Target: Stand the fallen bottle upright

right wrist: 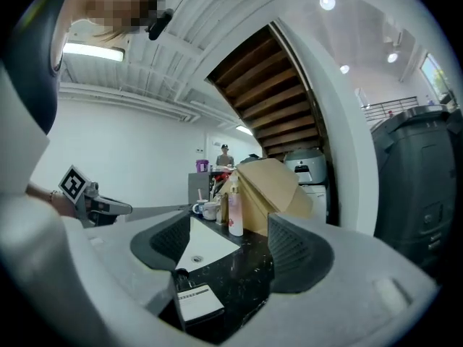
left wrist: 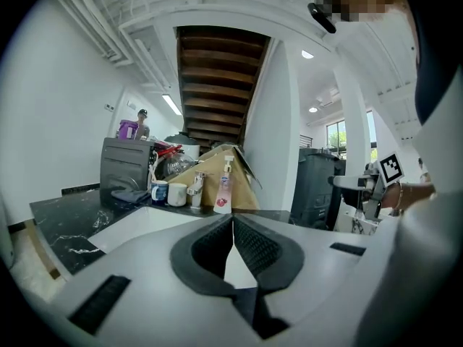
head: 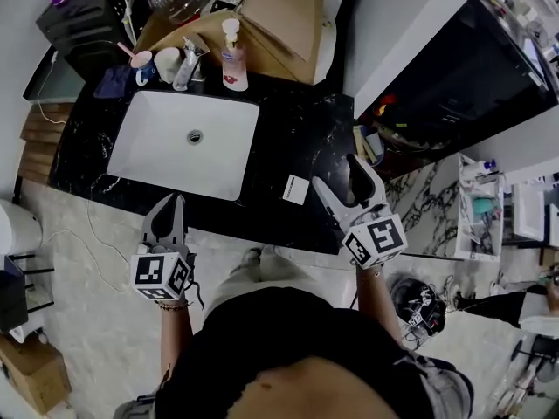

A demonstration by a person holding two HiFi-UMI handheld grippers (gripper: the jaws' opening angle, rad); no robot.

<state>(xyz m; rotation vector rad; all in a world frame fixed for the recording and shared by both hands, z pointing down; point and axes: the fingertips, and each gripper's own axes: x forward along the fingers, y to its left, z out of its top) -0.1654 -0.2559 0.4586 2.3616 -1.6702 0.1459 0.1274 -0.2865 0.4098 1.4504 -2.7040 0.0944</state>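
A small dark bottle with a white label [head: 295, 189] lies on its side on the black marble counter [head: 301, 133], near the front edge and right of the sink. In the right gripper view this fallen bottle [right wrist: 197, 301] lies low between the jaws, cap pointing away. My right gripper [head: 339, 175] [right wrist: 224, 248] hangs just right of it, open, holding nothing. My left gripper [head: 172, 206] [left wrist: 233, 219] is shut and empty, in front of the counter below the sink. A pump bottle [head: 232, 55] [right wrist: 235, 215] stands upright at the back.
A white sink [head: 148, 142] is set in the counter. Behind it stand a faucet [head: 188, 64], two mugs [head: 154, 65] and a folded cardboard box [head: 279, 16]. A dark machine [head: 83, 20] sits at the back left. A dark bin [left wrist: 315, 186] stands right of the counter.
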